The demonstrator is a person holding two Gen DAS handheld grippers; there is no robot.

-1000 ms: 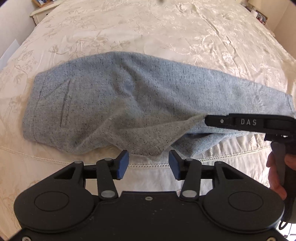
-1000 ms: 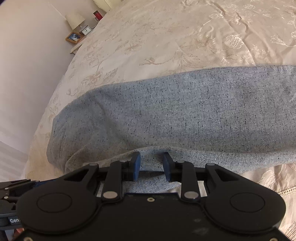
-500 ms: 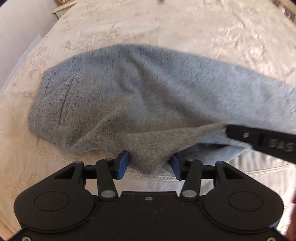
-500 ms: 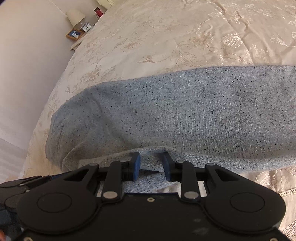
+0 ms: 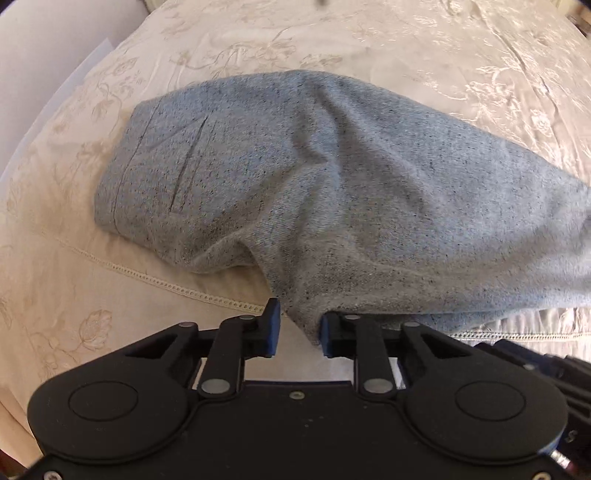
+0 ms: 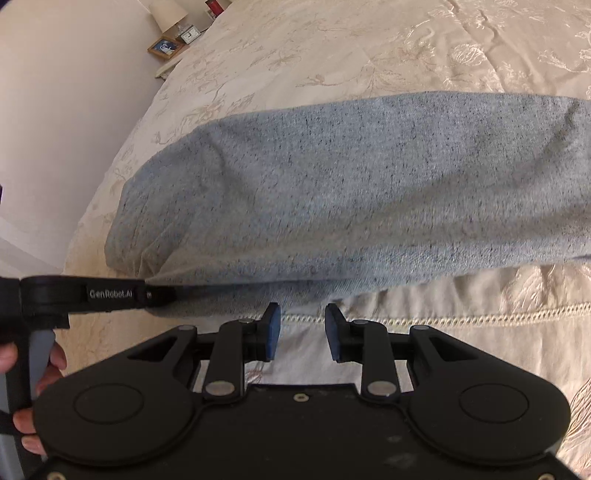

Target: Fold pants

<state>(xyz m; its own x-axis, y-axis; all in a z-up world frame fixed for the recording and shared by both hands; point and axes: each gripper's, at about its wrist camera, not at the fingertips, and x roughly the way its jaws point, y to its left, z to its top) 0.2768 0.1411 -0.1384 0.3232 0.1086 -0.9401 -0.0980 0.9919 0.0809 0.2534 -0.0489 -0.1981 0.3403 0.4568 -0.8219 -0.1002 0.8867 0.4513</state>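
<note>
While its jaws are closing, the left gripper [image 5: 298, 334] has a pointed flap of the grey pants [image 5: 332, 192] hanging between its blue pads, the cloth lying against the right-hand pad and a gap showing at the other, so the pads do not yet pinch it. Seen from the right wrist, the right gripper [image 6: 303, 332] stands partly open with nothing between its pads, only the cream bedspread [image 6: 424, 325] and its lace seam showing through the gap; the near edge of the pants lies just beyond its fingertips. At the left of that view the left gripper's finger reaches sideways into the pants' near edge, with a person's hand [image 6: 33, 373] on its handle. The pants lie across the bedspread from left to right, folded lengthwise, the waistband and a slit pocket toward the left in the left wrist view. Farther off, beside the bed, a lamp [image 6: 168, 14], a small clock [image 6: 190, 34] and a framed picture [image 6: 165, 47] stand against the wall.
</note>
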